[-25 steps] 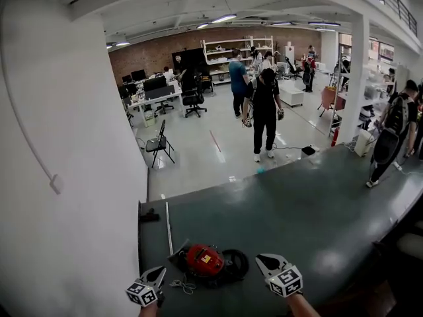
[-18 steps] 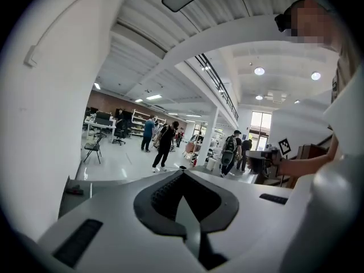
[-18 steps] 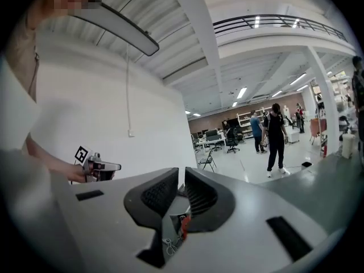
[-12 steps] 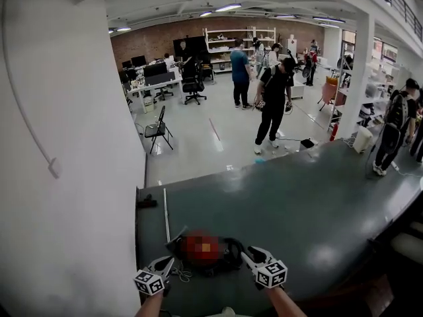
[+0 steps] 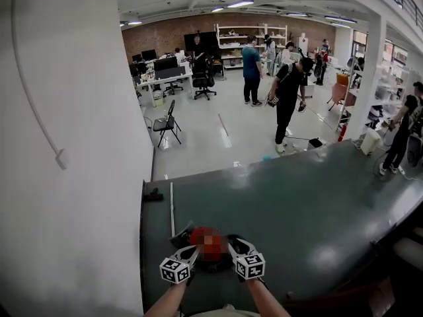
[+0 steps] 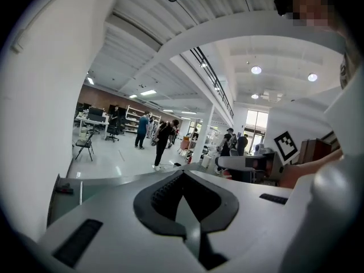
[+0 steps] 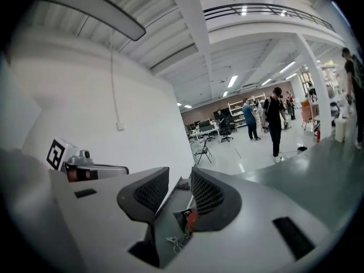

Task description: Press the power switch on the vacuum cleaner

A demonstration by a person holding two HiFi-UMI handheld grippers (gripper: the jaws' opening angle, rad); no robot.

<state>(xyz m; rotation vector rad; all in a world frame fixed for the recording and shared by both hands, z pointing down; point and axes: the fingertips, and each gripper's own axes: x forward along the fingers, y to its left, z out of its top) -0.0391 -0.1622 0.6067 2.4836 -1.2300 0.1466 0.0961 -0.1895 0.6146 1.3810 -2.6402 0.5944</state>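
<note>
Dark table by the wall carries the vacuum cleaner between my tools; left gripper sits closed, empty, right gripper has just been opening wide, empty, so I judge its splayed jaws may straddle the switch unpressed.

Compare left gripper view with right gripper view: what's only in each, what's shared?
Only left gripper view: the left hand-held gripper, jaws together, nothing in them; the other one's marker cube.
Only right gripper view: the right hand-held gripper, jaws just opened, apart, nothing between the pads; past them the red vacuum cleaner and a cord; the left one's marker cube.
Both: the dark table, the people on the floor, the folding chair.
</note>
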